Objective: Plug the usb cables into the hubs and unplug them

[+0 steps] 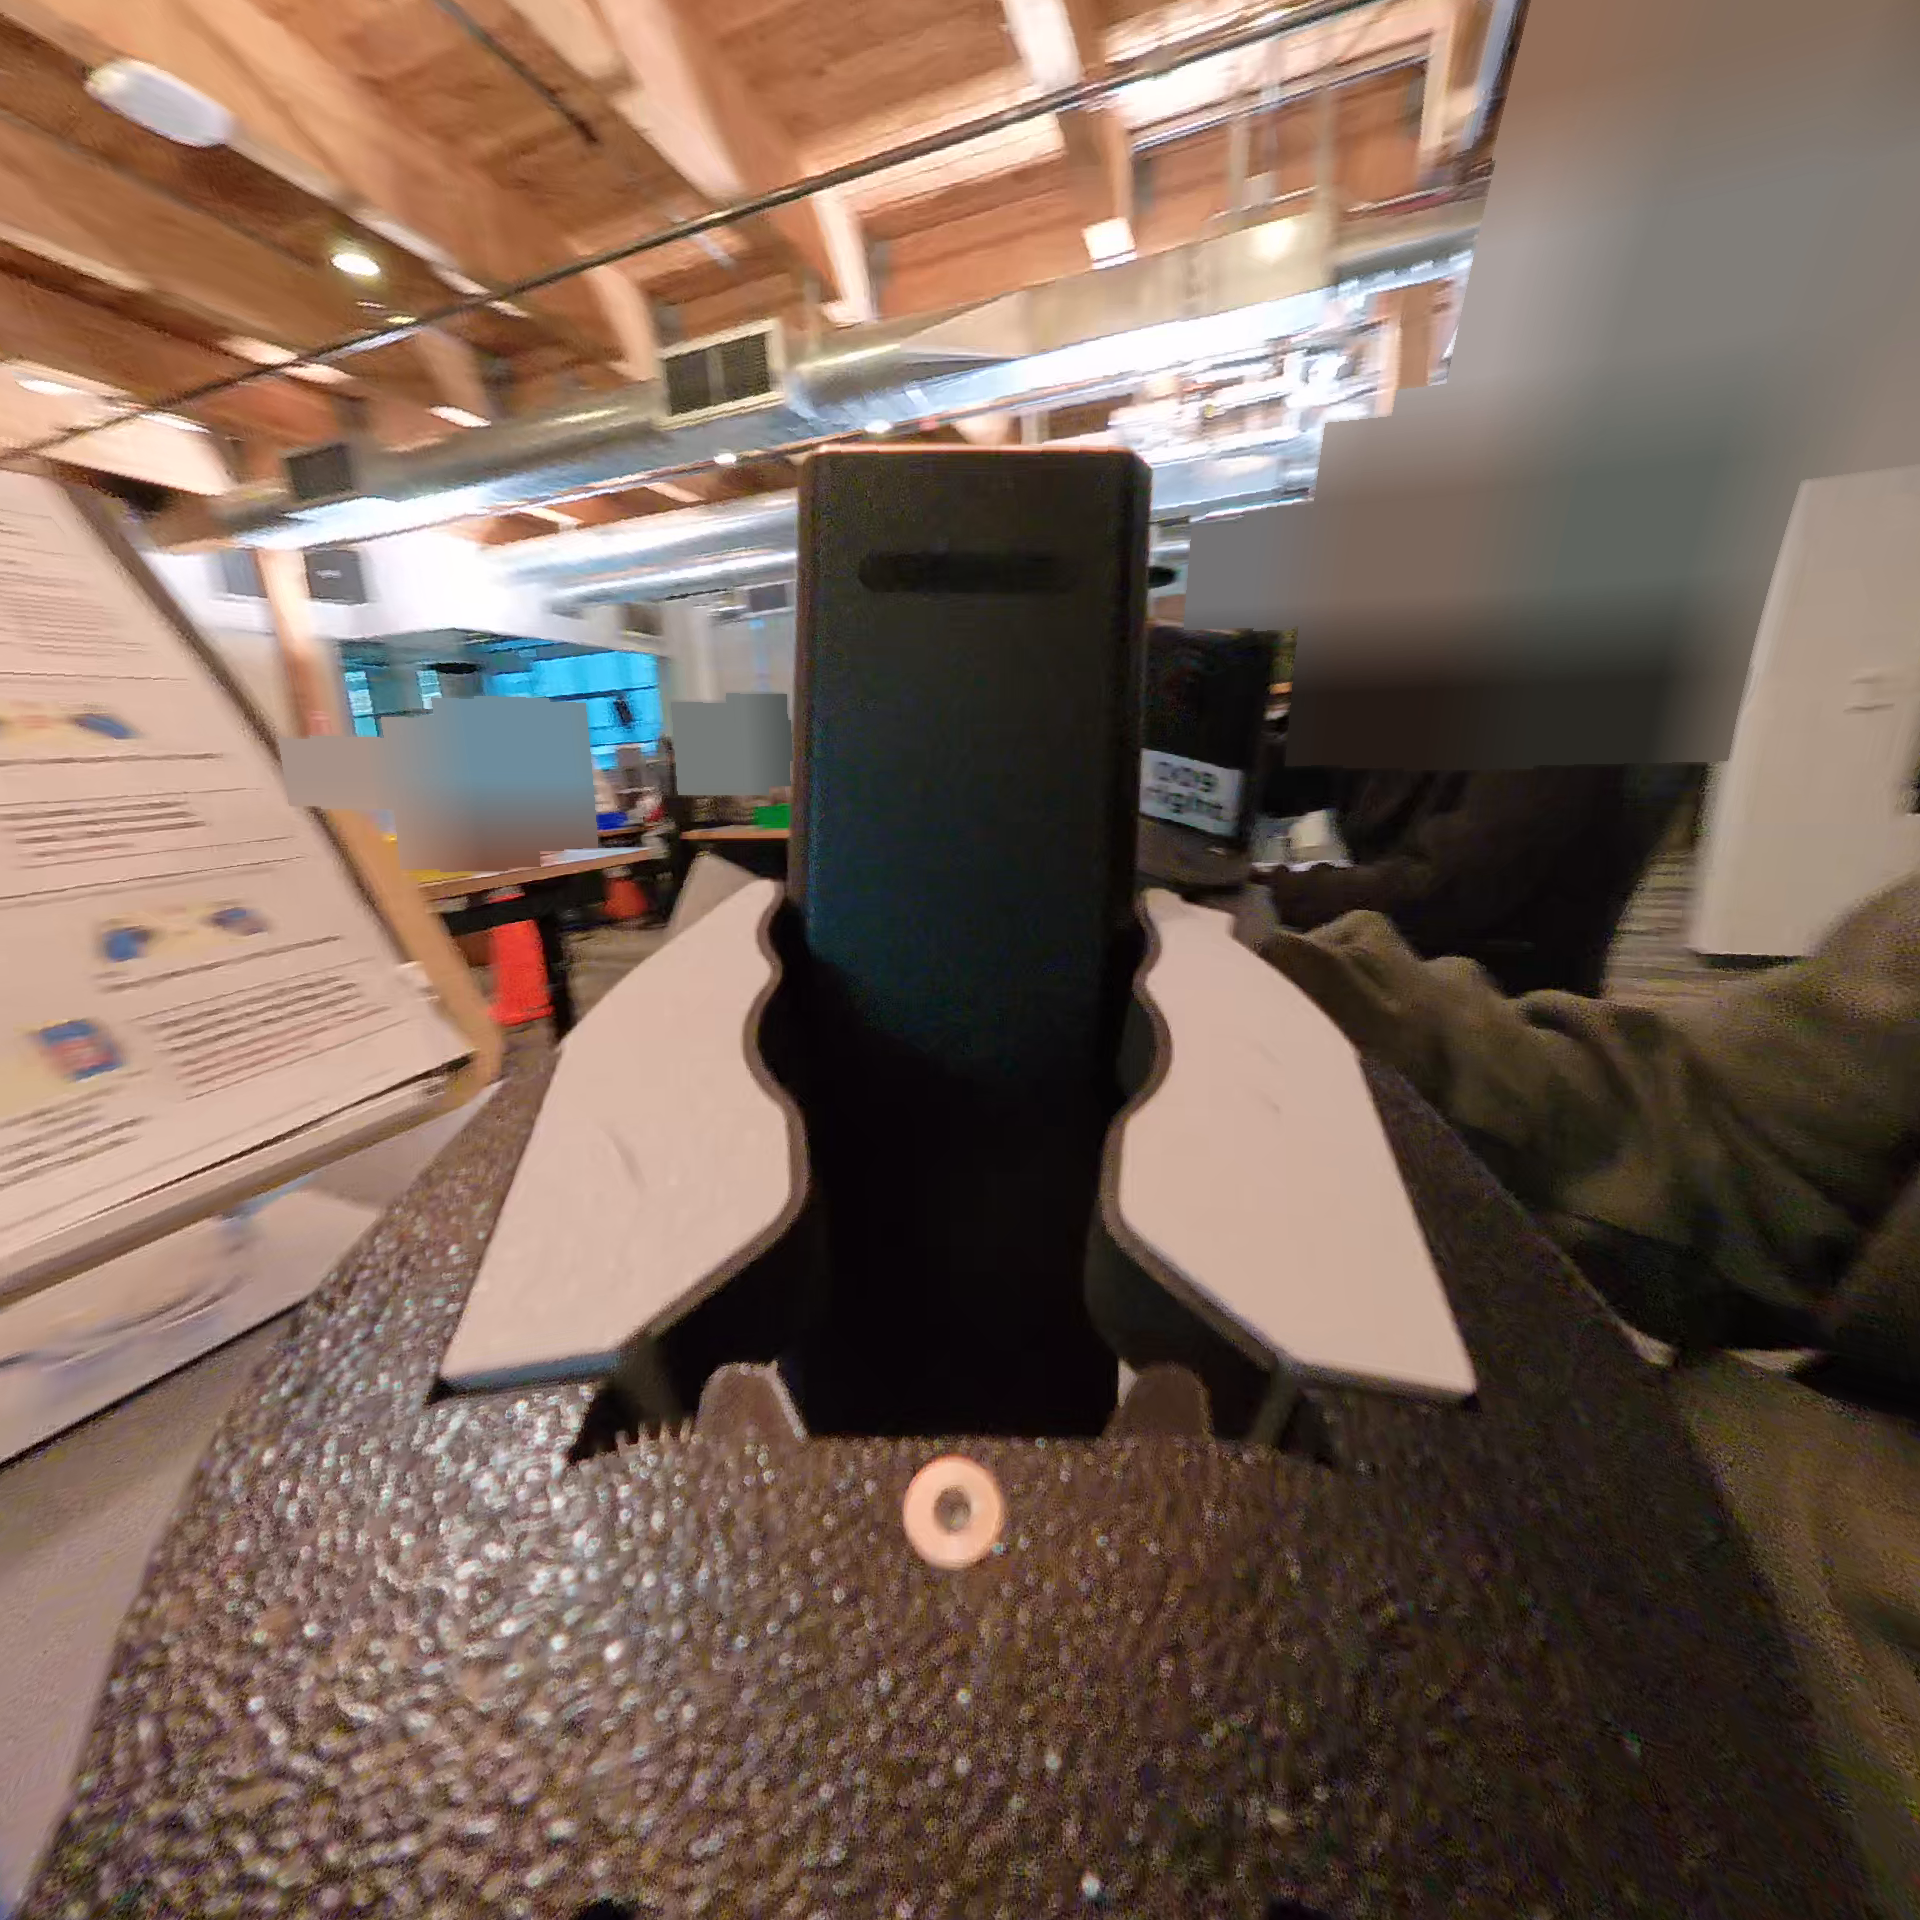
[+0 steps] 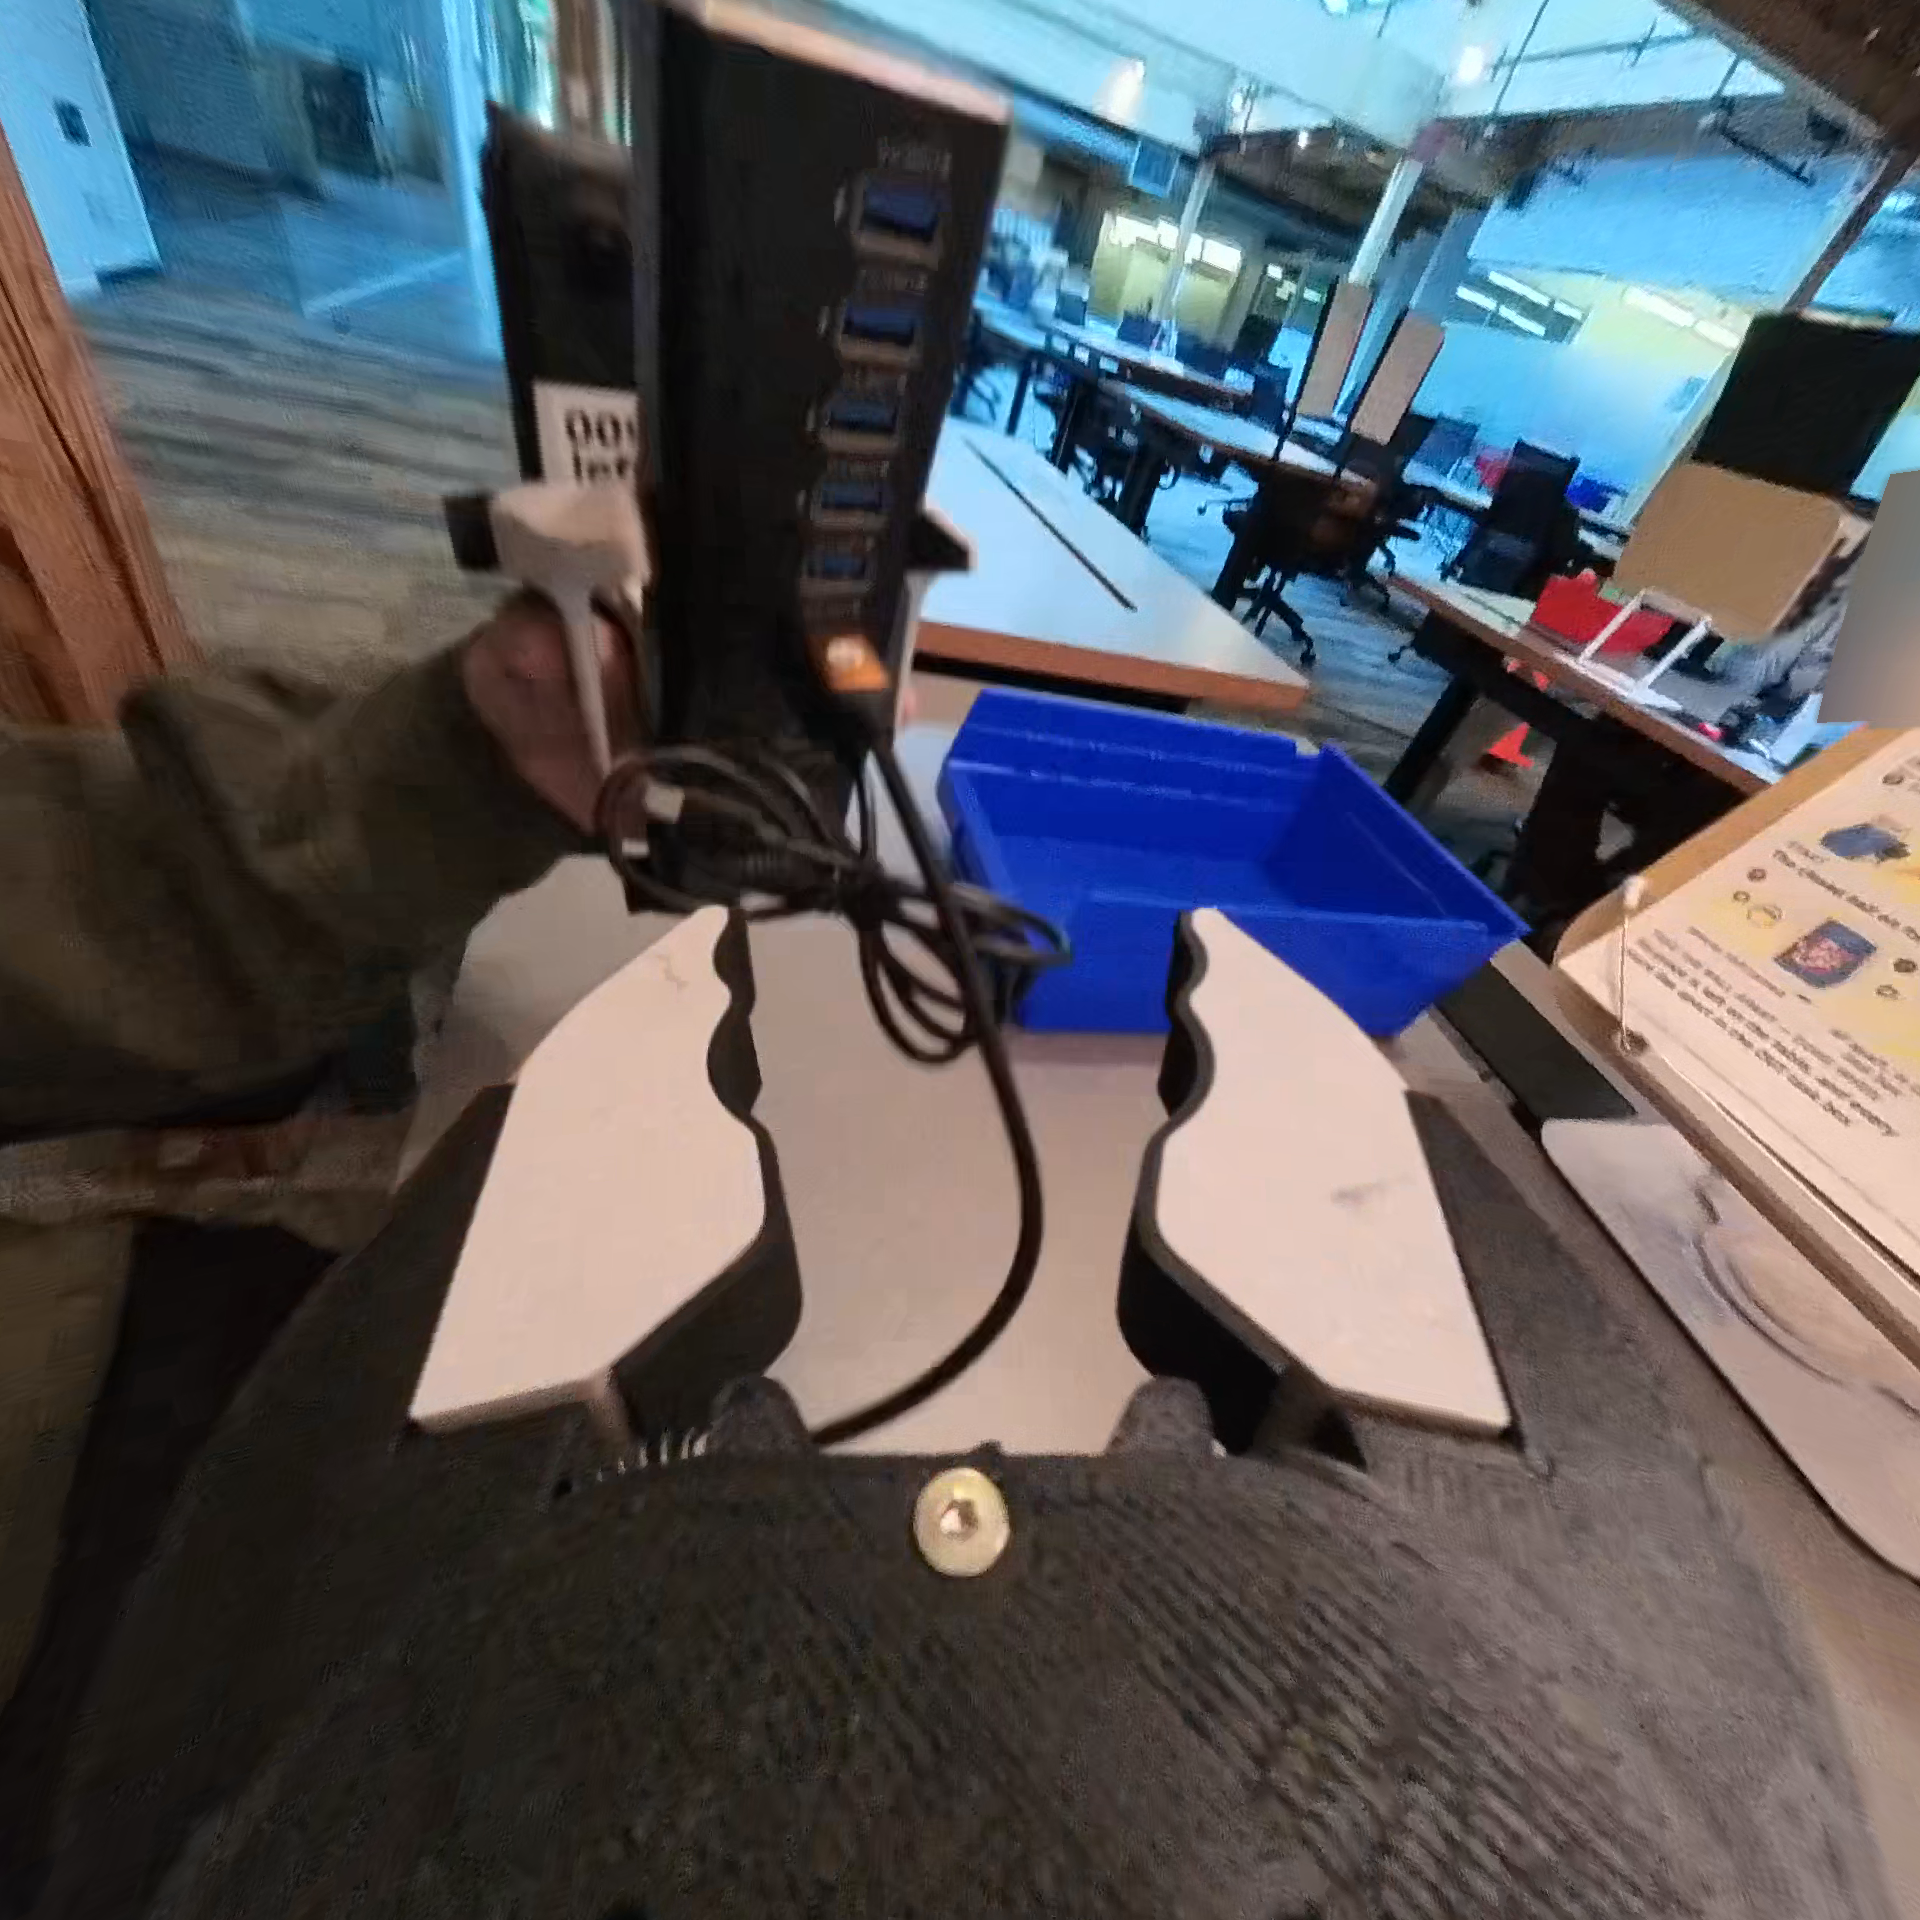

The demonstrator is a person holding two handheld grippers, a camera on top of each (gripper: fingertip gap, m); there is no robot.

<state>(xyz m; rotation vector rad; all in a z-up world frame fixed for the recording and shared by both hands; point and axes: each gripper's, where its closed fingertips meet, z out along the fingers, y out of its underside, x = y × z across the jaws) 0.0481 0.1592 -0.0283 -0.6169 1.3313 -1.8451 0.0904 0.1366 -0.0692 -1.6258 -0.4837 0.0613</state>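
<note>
- My left gripper (image 1: 961, 925) holds the black hub (image 1: 966, 727) upright, its two fingers (image 1: 665, 1122) pressed on the narrow sides of the lower body. I think I hold it so because the row of ports then faces my other tool.
- In the left wrist view I see only the plain back of the hub, with one dark oblong slot near its top; the ports are not visible from here.
- In the right wrist view the hub (image 2: 800, 395) stands tall, up and left of the blue bin (image 2: 1226, 862), and it shows a column of blue USB ports (image 2: 878, 322) down its face.
- One plug with an orange end (image 2: 854, 665) sits at the lowest port of the hub, and it seems to be already inserted, though the blur makes me not fully sure.
- Its black cable (image 2: 997, 1122) hangs down from the hub, makes a tangled bundle under it, and then runs between the fingers of my right gripper (image 2: 961, 987).
- My right gripper is wide open and holds nothing; the cable only passes through the gap and I cannot see that it touches the pads.
- The blue bin stands on the white table (image 2: 904, 1195), just right of the hub, and it looks empty.
- My judgement: the next step is to close the right gripper on the orange plug below the hub, and the loose bundle may catch.
</note>
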